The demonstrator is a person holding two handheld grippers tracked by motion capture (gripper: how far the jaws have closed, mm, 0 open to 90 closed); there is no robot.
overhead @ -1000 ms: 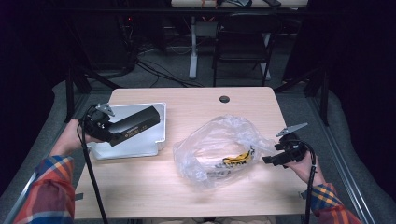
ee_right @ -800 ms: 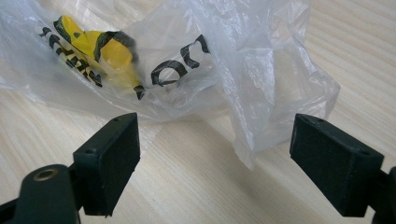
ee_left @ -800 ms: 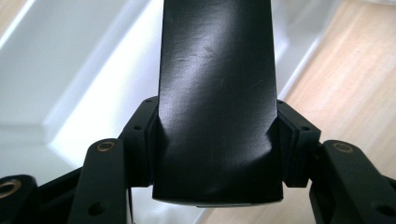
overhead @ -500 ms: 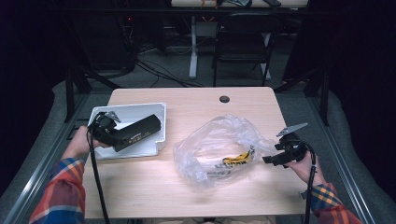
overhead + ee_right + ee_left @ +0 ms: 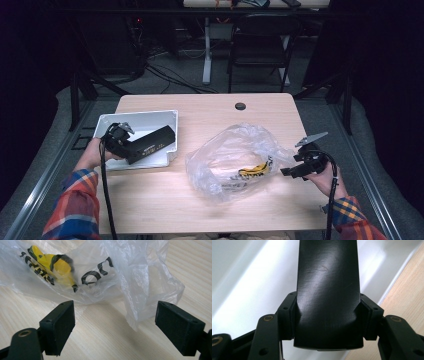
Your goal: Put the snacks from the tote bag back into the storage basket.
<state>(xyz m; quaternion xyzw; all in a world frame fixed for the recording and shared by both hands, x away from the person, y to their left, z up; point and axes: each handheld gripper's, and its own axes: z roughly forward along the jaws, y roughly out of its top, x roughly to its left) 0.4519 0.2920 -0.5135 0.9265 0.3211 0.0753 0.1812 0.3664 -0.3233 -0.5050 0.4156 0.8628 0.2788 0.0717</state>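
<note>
High view looks down over table (image 5: 210,107), gripper views close-up, plastic bag (image 5: 235,160) shared with right view.

Glossy black box (image 5: 328,290), crinkled clear plastic bag (image 5: 235,160), matt wooden table (image 5: 210,107).

From my remote station, little on the table can be read. The clear plastic bag (image 5: 105,277) carries bold black print; in the right gripper view I make out what look like rounded letters, perhaps "OO", on its crumpled film, the rest lost in the folds. Inside it, a yellow item (image 5: 53,267) shows black lettering along its edge, too creased and blurred to spell out. In the high view, the black box (image 5: 150,144) I hold over the white tray (image 5: 137,120) bears a line of small pale print on its side, too small to read. I can read no brand, number or sign for certain.
</note>
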